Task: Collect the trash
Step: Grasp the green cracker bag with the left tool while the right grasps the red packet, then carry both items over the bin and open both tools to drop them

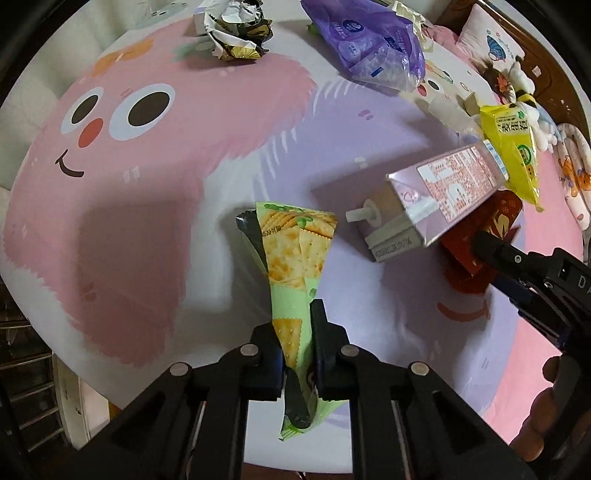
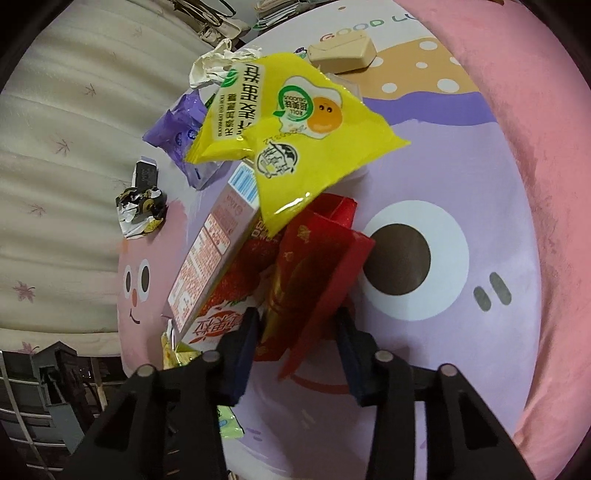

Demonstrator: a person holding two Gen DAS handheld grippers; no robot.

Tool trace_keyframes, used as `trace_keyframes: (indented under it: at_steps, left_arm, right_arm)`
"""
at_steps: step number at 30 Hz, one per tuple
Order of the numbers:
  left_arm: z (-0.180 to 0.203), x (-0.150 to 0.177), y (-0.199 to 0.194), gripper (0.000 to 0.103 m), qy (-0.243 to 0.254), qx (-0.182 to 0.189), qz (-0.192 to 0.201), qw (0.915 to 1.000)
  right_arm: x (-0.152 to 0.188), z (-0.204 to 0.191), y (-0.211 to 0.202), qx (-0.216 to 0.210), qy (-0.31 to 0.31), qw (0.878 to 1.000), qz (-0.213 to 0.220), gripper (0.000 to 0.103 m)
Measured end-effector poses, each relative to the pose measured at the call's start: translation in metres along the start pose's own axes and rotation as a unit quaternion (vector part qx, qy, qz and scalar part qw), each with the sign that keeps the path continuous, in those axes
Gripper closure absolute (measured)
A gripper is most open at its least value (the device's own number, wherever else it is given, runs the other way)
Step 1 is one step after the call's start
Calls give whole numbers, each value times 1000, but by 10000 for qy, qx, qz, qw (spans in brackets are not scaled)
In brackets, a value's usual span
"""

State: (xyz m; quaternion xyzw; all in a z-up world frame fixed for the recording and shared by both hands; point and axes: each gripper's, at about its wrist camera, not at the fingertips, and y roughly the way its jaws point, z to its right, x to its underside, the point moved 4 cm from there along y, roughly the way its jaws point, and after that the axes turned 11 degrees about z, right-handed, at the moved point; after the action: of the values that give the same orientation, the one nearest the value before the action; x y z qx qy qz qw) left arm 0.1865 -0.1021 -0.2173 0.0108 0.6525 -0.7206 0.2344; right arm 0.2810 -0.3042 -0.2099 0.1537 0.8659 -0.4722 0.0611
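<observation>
My left gripper (image 1: 299,328) is shut on a green cracker wrapper (image 1: 295,258) and holds it above the cartoon blanket (image 1: 147,184). My right gripper (image 2: 297,325) is shut on a red packet (image 2: 317,258). A pink strawberry milk carton (image 2: 207,258) and a yellow snack bag (image 2: 295,129) sit in the same bundle against the red packet. In the left wrist view the right gripper (image 1: 491,251) holds this bundle at the right, with the carton (image 1: 436,199) and the yellow bag (image 1: 513,147) sticking out.
A crumpled foil wrapper (image 1: 236,29) and a purple tissue pack (image 1: 373,40) lie at the far side of the blanket. A beige box (image 2: 343,51) lies near the blanket's far edge. Plush toys (image 1: 524,85) and a pillow sit at the right.
</observation>
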Motion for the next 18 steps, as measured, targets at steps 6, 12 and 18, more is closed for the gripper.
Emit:
trace_keyframes:
  at_steps: [6, 12, 18]
  left_arm:
    - [-29, -1, -15, 94, 80, 123, 69, 9999]
    - [-30, -12, -26, 94, 313, 142, 223, 9992]
    - [-45, -18, -43, 94, 606, 265, 357, 9972]
  right_arm:
    - [5, -6, -8, -99, 20, 9999, 123, 86]
    - [14, -12, -19, -121, -45, 9996, 268, 92]
    - [32, -22, -33, -94, 0, 9992, 388, 93]
